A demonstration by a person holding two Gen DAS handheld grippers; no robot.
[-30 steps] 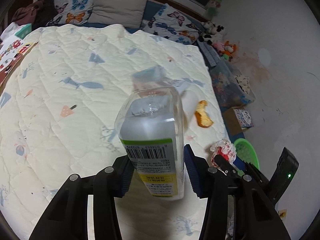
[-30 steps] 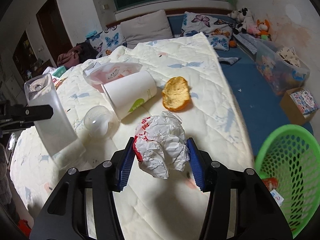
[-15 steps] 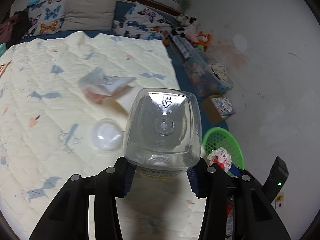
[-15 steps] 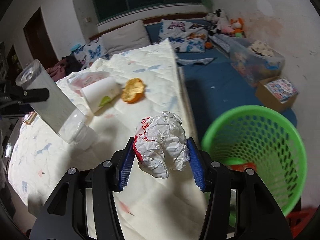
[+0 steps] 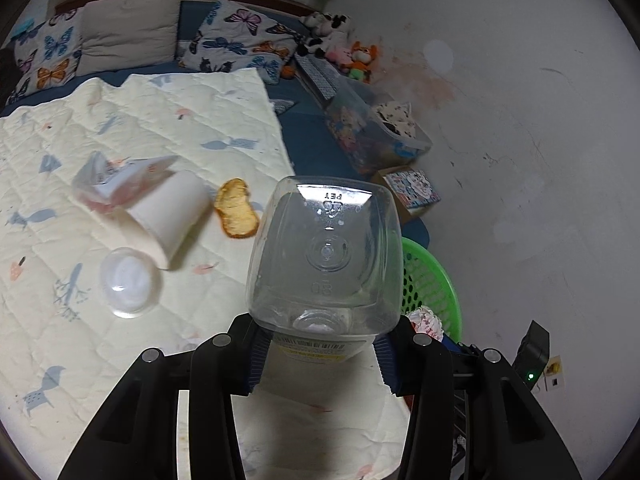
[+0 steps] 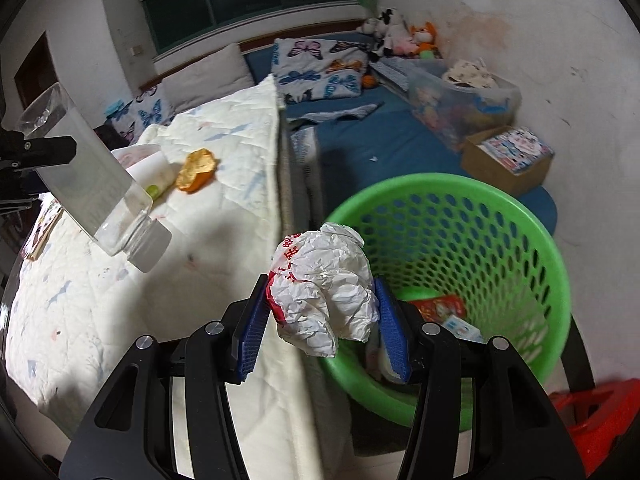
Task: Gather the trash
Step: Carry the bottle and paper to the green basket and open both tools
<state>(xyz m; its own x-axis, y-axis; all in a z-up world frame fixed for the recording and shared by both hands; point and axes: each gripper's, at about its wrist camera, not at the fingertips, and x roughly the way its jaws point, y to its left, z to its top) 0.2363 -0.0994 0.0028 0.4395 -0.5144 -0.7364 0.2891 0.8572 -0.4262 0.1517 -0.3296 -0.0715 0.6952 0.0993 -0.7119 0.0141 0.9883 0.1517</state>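
Observation:
My left gripper (image 5: pixel 320 354) is shut on a clear plastic bottle (image 5: pixel 326 256), base toward the camera, held over the bed's right edge; the bottle also shows in the right wrist view (image 6: pixel 92 184). My right gripper (image 6: pixel 322 338) is shut on a crumpled white paper wrapper (image 6: pixel 324 300) with red print, held at the near rim of the green mesh basket (image 6: pixel 500 216). The basket (image 5: pixel 430 280) stands on the floor beside the bed and holds some trash. On the quilt lie a white paper cup (image 5: pixel 168 216), an orange peel (image 5: pixel 236 208), a clear lid (image 5: pixel 128 286) and a plastic bag (image 5: pixel 116 176).
The cream quilt (image 5: pixel 100 120) covers the bed, with pillows (image 5: pixel 128 28) at its head. Beside the bed are a clear storage box (image 6: pixel 460 92), a cardboard box (image 6: pixel 508 156), stuffed toys (image 6: pixel 400 32) and the white wall. A red object (image 6: pixel 592 416) sits on the floor.
Both grippers have moved right toward the basket. The wrapper now sits at the basket's rim, and the bottle has come over the bed's right edge. Both grips are unchanged.

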